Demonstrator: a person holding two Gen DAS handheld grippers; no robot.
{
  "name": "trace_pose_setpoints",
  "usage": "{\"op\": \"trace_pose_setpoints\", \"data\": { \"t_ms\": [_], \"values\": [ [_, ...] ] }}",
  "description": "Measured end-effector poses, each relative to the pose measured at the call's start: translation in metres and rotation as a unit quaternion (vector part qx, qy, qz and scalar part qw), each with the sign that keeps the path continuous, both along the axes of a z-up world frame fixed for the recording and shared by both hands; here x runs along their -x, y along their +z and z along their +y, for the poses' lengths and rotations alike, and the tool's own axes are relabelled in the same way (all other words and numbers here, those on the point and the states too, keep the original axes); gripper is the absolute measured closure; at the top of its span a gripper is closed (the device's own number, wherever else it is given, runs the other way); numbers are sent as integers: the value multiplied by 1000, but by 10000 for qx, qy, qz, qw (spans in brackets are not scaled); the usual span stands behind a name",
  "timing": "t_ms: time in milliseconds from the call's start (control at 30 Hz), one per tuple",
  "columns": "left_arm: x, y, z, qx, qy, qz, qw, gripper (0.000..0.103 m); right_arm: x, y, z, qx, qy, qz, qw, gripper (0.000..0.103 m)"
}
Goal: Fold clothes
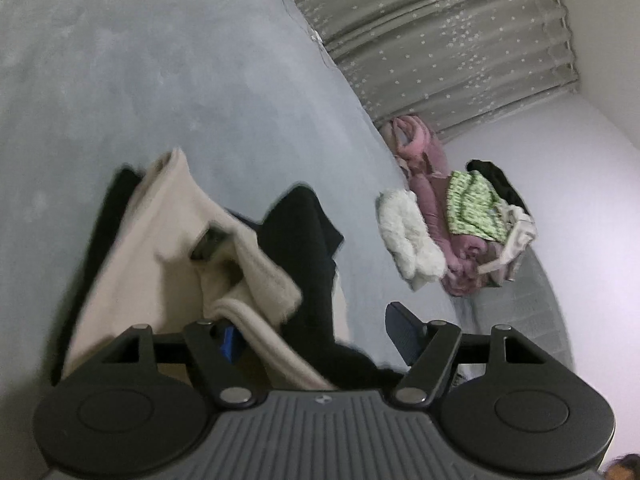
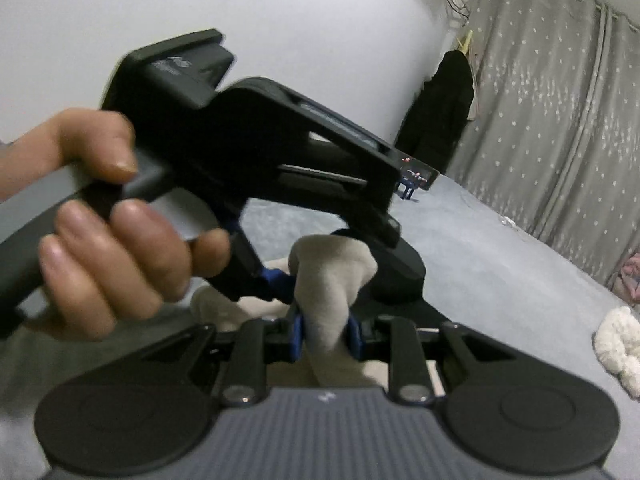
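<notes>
Left wrist view: left claw [image 1: 316, 332] spread wide, released, beige garment [image 1: 168, 248] draped over its left finger, black cloth [image 1: 304, 248] alongside, both over the grey bed [image 1: 160, 80]. Clothes pile [image 1: 452, 216] far right by the curtain [image 1: 440, 40].

Right wrist view: right claw [image 2: 326, 336] clenched on a beige garment fold. A hand [image 2: 112, 240] grips the other gripper's handle, near left.

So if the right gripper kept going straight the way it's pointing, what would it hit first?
Probably the left gripper itself: the right gripper, shut on the beige garment, points at that tool's black body just beyond the bunched cloth. Depth is hard to judge.
</notes>
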State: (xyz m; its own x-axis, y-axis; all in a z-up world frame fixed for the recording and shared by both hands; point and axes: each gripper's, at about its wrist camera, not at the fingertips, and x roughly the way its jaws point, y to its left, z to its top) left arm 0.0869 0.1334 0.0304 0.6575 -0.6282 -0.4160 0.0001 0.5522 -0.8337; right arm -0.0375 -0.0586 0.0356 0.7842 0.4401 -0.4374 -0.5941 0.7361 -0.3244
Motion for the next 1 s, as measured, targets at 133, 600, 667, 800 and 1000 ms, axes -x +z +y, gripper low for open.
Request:
{"op": "trace_pose_setpoints", "data": {
  "t_ms": [133,600,667,800,1000],
  "values": [
    [-9,6,3,-305,32,-78,9995,59,6,-5,3,119,-6,-140,9998,82],
    [-2,32,3,-2089,171,-906,9736,82,0,-28,47,404,39,-734,9965,82],
    [-5,27,10,-2200,215,-807,9719,82,-3,-32,55,256,41,-707,9972,82],
    [-12,9,22,-2138,222,-432,9757,82,-15,-44,66,134,80,-419,9990,81],
    [-10,6,20,-2288,253,-404,9723,81,-19,-63,82,442,265,-320,9982,73]
  ]
}}
